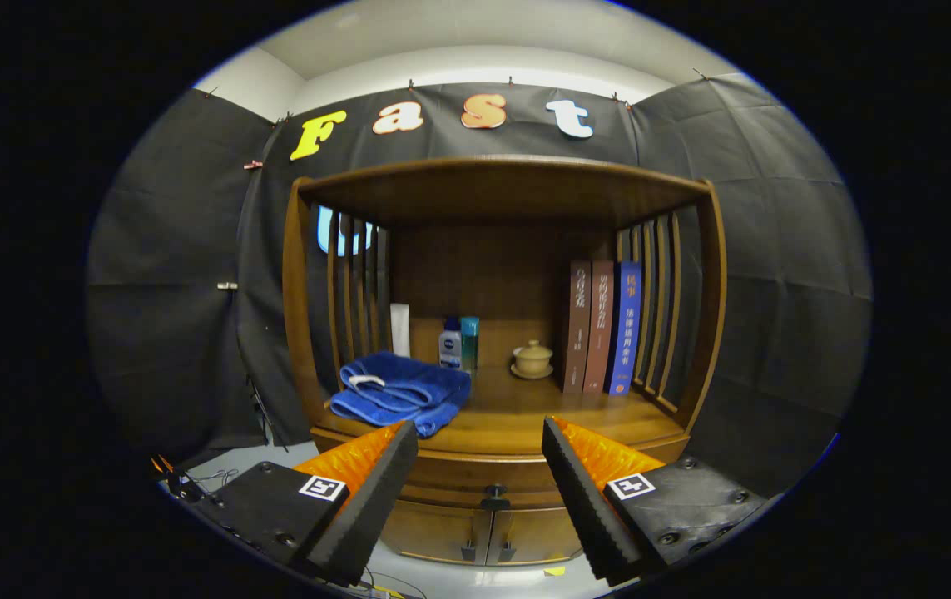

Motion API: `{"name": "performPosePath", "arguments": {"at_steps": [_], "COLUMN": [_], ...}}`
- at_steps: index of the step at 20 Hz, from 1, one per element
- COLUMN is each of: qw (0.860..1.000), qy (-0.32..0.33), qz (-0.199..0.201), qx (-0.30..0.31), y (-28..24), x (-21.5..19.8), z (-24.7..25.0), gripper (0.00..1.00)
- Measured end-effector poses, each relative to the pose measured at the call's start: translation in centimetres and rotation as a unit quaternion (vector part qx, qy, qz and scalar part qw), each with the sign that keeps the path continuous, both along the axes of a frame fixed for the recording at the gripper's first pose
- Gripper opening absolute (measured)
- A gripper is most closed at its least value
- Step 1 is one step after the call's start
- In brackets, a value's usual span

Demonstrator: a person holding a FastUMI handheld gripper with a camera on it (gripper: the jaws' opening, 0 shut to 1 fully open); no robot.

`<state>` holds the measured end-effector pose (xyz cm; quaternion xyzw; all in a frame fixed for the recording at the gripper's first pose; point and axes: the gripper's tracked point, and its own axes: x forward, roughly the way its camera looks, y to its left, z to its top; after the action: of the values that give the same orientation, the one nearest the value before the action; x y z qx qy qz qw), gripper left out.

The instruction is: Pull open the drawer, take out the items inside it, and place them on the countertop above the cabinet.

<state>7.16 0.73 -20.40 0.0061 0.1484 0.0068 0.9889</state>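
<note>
My claw (479, 453): fingers spread wide, nothing held, hanging in front of the wooden cabinet (296, 333). Drawer (475, 482): closed, its front showing in the gap between my fingers, under the countertop (525, 416). Drawer knob (494, 496): small, dark, centred on the front, apart from both fingers; I judge it the one place to take hold, rigid but small enough to slip from the pads unless pinched squarely. The wooden drawer likely slides stiffly; contents hidden. Below: two cabinet doors (483, 532), shut. On the countertop: folded blue towel (400, 391), left front; white tube (399, 329), lotion bottle (450, 343) and teal bottle (470, 339) behind it; lidded teacup (532, 359), centre back; three upright books (604, 326), right.
</note>
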Motion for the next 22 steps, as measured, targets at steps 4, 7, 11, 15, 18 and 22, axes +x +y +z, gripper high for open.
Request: {"name": "performPosePath", "arguments": {"at_steps": [4,7,11,15,18,22], "qw": [0.999,0.996,0.992,0.989,0.986,0.982], "qy": [0.053,0.087,0.122,0.146,0.164,0.186], "qz": [-0.006,-0.009,-0.03,-0.035,-0.036,-0.042], "qx": [-0.006,0.009,0.006,0.007,0.0,-0.002], "y": [-0.1,-0.1,-0.9,-1.4,-1.3,-1.2], "x": [1.1,1.6,2.8,3.8,4.6,5.4], "z": [-6.3,-10.2,-14.8,-17.7,-19.5,-21.2], "gripper": [0.98,0.99,0.99,0.85,0.85,0.76]}}
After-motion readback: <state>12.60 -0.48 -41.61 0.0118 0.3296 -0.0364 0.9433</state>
